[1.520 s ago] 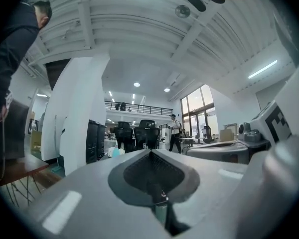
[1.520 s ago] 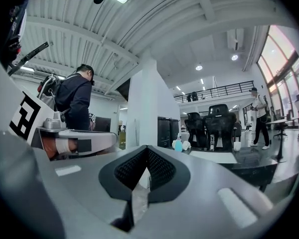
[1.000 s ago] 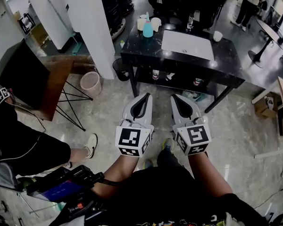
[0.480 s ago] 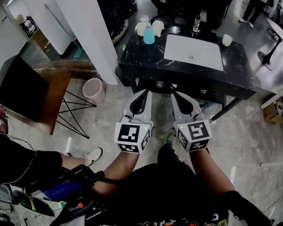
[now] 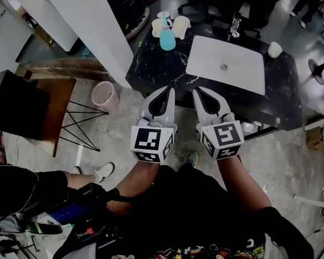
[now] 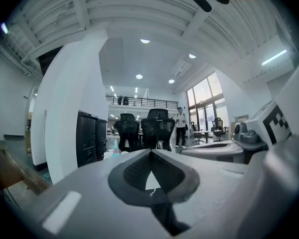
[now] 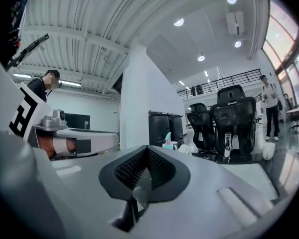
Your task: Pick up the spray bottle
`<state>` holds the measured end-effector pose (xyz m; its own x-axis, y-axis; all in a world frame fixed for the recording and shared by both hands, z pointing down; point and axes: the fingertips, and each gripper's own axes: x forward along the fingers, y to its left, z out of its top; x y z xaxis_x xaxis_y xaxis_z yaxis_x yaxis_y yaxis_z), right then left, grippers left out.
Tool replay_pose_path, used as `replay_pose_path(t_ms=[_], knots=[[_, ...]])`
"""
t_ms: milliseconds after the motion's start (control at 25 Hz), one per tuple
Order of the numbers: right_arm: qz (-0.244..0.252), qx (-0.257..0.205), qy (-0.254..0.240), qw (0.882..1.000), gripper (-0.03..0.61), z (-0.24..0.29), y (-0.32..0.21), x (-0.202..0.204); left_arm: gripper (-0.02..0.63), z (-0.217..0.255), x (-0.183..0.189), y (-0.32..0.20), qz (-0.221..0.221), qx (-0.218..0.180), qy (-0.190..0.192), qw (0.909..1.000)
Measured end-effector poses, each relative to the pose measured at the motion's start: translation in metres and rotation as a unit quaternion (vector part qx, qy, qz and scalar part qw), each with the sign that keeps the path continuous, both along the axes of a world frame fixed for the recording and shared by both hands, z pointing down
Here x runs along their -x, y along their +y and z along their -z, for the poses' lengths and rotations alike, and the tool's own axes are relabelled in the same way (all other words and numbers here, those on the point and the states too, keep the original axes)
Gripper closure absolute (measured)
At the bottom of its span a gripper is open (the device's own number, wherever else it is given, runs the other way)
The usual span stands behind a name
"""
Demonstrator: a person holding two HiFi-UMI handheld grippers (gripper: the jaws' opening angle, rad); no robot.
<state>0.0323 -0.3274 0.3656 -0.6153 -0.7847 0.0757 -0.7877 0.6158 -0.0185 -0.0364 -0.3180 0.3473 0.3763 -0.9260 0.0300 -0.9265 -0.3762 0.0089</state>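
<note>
The black table fills the upper middle of the head view, with a white rectangular basin set into its top. Both grippers are held side by side over the table's near edge, well short of the far corner. The left gripper has its jaws together with nothing between them, and the right gripper is the same, its tips meeting on empty air.

The spray bottle, teal with a paler head, stands upright at the table's far left corner. Pale cups crowd close on both sides of it, and whether they touch it cannot be told.

The step in hand looks like the approach. To do it well, one gripper should probably part its jaws early, while it is clear of everything. It should then come in low and level from the near side, where no cup stands in the way. A grip on the bottle's body below the head seems safest. Lifting straight up should spare the cups a knock.
</note>
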Motion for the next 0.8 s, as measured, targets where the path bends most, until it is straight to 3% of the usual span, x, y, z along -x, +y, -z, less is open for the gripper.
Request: replay_pose_path(t_ms=[240, 800], knots=[[-0.005, 0.019, -0.014, 1.0, 0.555, 0.0, -0.054, -0.008, 0.614, -0.006, 0.002, -0.058, 0.013, 0.023, -0.007, 0.9996], [-0.042, 0.024, 0.009, 0.999, 0.555, -0.006, -0.159, 0.029, 0.592, -0.024, 0.037, -0.2, 0.034, 0.008, -0.003, 0.9994]])
